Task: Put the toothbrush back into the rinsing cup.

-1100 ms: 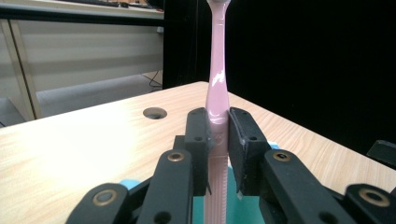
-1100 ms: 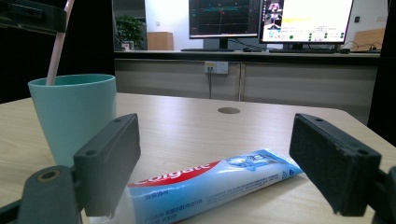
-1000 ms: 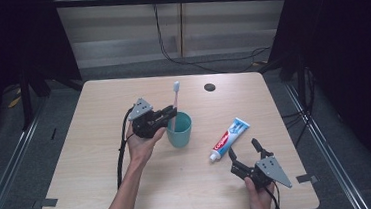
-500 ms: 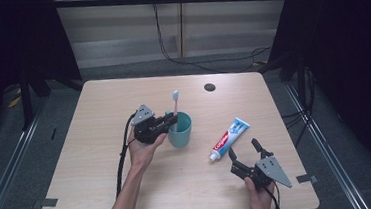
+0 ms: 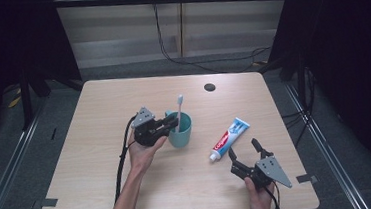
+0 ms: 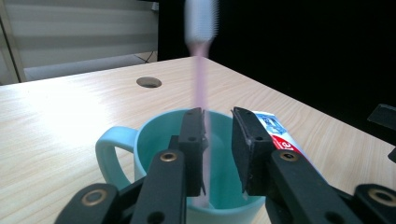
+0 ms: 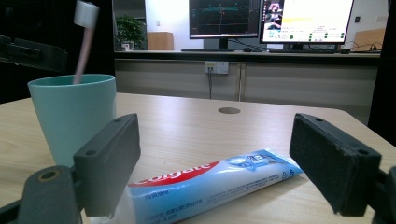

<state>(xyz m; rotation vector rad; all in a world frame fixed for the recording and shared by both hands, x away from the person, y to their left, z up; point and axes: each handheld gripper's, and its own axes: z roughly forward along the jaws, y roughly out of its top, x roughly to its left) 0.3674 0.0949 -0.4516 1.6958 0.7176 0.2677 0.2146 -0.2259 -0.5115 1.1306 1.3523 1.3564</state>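
Note:
A teal cup (image 5: 181,131) stands mid-table with a pink-handled white toothbrush (image 5: 179,106) upright in it. My left gripper (image 5: 172,124) reaches over the cup's rim from the left. Its jaws have just been opening. In the left gripper view the toothbrush handle (image 6: 201,70) stands between them over the cup (image 6: 149,140), close by the left pad, with a gap to the right pad. A toothpaste tube (image 5: 229,138) lies right of the cup. My right gripper (image 5: 243,147) rests open just short of the tube (image 7: 210,182), with the jaws wide on either side of it.
A round cable hole (image 5: 209,87) sits near the table's far edge. The left gripper's black cable (image 5: 121,169) trails along the person's forearm to the near edge. Bits of black tape (image 5: 45,202) mark the table's near corners.
The left gripper has come down a little and the toothbrush has sunk deeper into the cup. The right gripper and the toothpaste tube have stayed put.

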